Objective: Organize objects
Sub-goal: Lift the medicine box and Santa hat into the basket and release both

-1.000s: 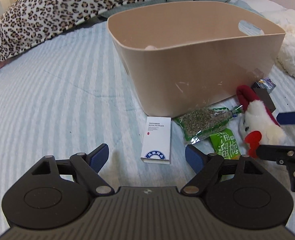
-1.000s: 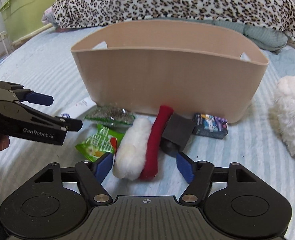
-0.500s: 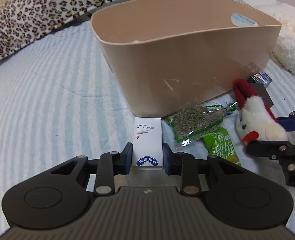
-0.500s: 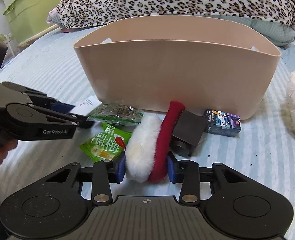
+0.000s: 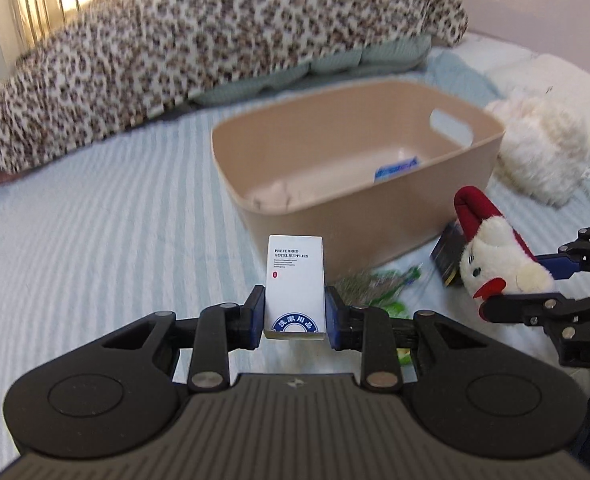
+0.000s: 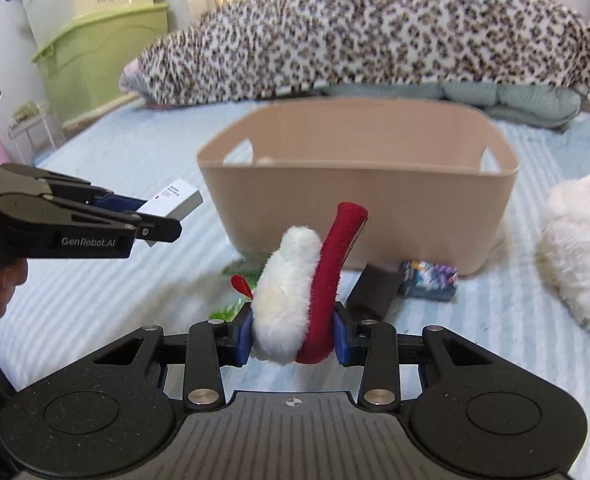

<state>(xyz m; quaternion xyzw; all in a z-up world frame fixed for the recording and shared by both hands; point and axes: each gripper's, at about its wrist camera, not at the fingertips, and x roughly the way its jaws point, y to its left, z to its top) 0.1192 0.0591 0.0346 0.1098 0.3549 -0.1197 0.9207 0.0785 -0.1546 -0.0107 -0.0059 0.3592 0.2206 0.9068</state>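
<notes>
My left gripper [image 5: 294, 317] is shut on a white hotel-supplies box [image 5: 295, 280] and holds it above the bed, in front of the beige bin [image 5: 375, 220]. The box also shows in the right wrist view [image 6: 173, 200]. My right gripper [image 6: 293, 336] is shut on a white and red plush chicken [image 6: 295, 304], lifted off the bed before the bin [image 6: 359, 208]. The chicken also shows in the left wrist view [image 5: 495, 252]. A blue packet [image 5: 397, 168] lies inside the bin.
Green snack packets [image 5: 379, 284] lie on the striped bed in front of the bin. A black box [image 6: 373, 290] and a colourful small box [image 6: 429, 280] lie by the bin's right front. A white fluffy toy [image 6: 579, 240] is right; a leopard blanket [image 6: 375, 36] lies behind.
Both grippers closed on their objects and have lifted them off the bed: the left with the white box, the right with the plush chicken.
</notes>
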